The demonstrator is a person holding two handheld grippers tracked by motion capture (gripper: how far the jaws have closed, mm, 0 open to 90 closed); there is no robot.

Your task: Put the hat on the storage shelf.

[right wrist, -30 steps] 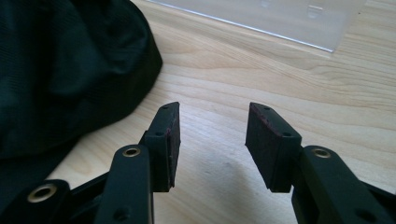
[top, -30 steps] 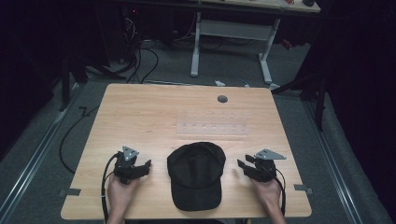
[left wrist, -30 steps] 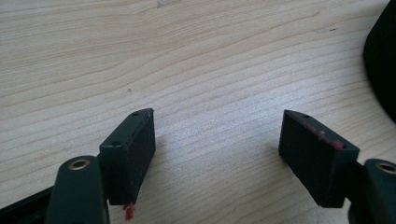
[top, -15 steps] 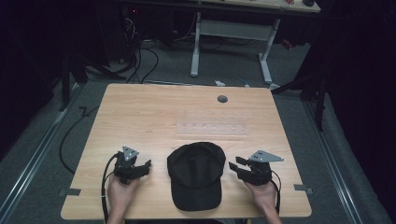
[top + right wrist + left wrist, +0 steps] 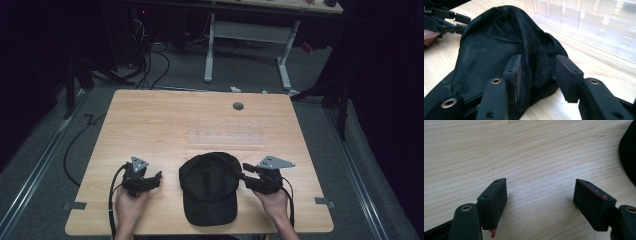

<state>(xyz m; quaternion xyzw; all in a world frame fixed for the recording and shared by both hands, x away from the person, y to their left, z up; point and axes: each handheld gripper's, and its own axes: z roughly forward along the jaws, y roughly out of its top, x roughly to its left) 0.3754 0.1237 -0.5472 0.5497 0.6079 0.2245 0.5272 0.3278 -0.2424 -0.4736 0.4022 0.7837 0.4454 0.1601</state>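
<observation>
Fingers (image 5: 514,75) of both grippers stand apart, holding nothing; we note the black mesh cap (image 5: 499,50), its brim cut off.

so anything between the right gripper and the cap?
Nothing visible. The right gripper is already at the cap's right edge; in the right gripper view its open jaws sit right at the black fabric, with no pad pressing on it. The left gripper rests apart on bare table, jaws open.
</observation>
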